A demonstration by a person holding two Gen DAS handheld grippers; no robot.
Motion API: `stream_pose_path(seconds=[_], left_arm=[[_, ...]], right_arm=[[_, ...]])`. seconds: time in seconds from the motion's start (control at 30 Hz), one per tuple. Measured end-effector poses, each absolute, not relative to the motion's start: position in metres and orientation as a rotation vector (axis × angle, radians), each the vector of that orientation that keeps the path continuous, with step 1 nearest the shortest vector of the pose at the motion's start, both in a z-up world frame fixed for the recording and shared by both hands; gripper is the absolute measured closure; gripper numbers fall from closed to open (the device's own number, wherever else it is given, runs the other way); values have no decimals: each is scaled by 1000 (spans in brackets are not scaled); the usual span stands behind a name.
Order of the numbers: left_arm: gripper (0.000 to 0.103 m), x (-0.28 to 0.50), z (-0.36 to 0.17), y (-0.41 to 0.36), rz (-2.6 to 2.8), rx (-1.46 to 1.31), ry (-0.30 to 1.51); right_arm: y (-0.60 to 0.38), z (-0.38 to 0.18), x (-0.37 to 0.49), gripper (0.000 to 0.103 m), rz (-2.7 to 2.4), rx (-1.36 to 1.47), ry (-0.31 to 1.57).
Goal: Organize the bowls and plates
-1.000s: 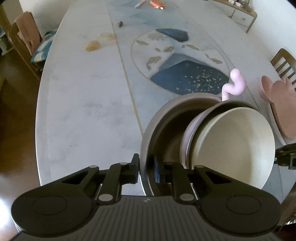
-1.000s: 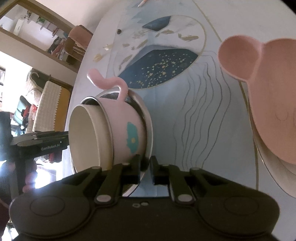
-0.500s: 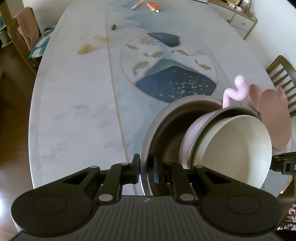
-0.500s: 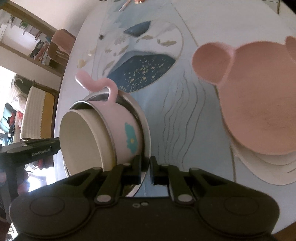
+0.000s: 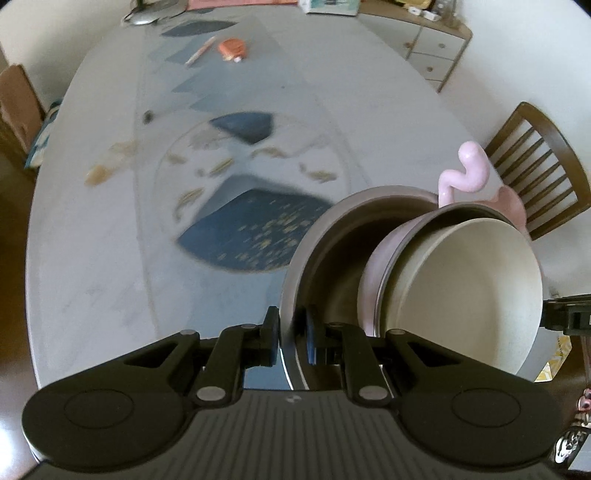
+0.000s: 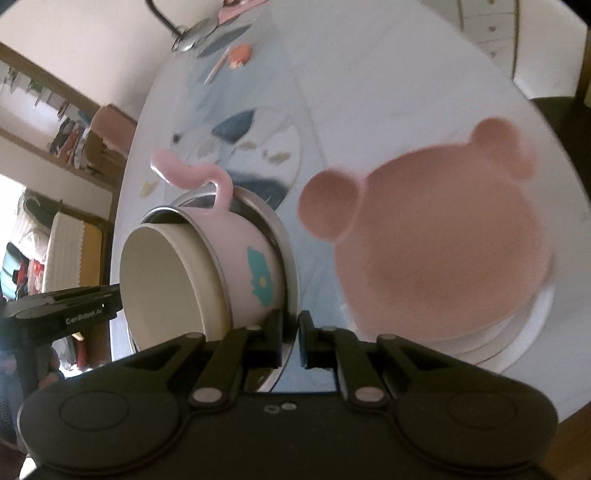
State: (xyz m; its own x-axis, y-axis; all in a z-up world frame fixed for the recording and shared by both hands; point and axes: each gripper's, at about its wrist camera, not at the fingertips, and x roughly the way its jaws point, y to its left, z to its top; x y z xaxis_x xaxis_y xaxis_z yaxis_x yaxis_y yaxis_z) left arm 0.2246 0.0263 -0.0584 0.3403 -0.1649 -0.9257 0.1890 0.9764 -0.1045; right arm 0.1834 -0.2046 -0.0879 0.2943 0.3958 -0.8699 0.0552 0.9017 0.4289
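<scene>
A steel bowl (image 5: pixel 325 254) hangs tilted above the table, held by its rim from two sides. Nested in it is a pink bowl (image 5: pixel 373 273) with a curly pink handle (image 5: pixel 465 173), and a cream bowl (image 5: pixel 465 288) sits inside that. My left gripper (image 5: pixel 291 332) is shut on the steel rim nearest it. My right gripper (image 6: pixel 290 332) is shut on the opposite rim of the steel bowl (image 6: pixel 286 243), beside the pink bowl (image 6: pixel 243 236) and cream bowl (image 6: pixel 166 280). A pink bear-shaped plate (image 6: pixel 443 240) lies on a stack of white plates (image 6: pixel 517 332) to the right.
The oval marble table (image 5: pixel 92 258) has a blue-and-gold inlay. At its far end lie an orange item (image 5: pixel 232 48), a pen (image 5: pixel 201 51) and a lamp base (image 5: pixel 142 16). A wooden chair (image 5: pixel 535 166) and a white cabinet (image 5: pixel 432 40) stand at the right.
Both grippers have risen with the nested bowls, and the table looks farther away. In the right wrist view the pink bear plate has come from the right edge towards the middle.
</scene>
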Motion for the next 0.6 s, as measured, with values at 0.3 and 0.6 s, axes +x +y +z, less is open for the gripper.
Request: stream_pose_path(seconds=[0.3,0.6], left_arm=[[90,247,-55,-53,-284,51,1179],[90,258,-71,-116,-303,68,1197]], right_arm=[[-274,-82,193,94,176,444,1230],[-328,-93,203,94,132,442,1246]])
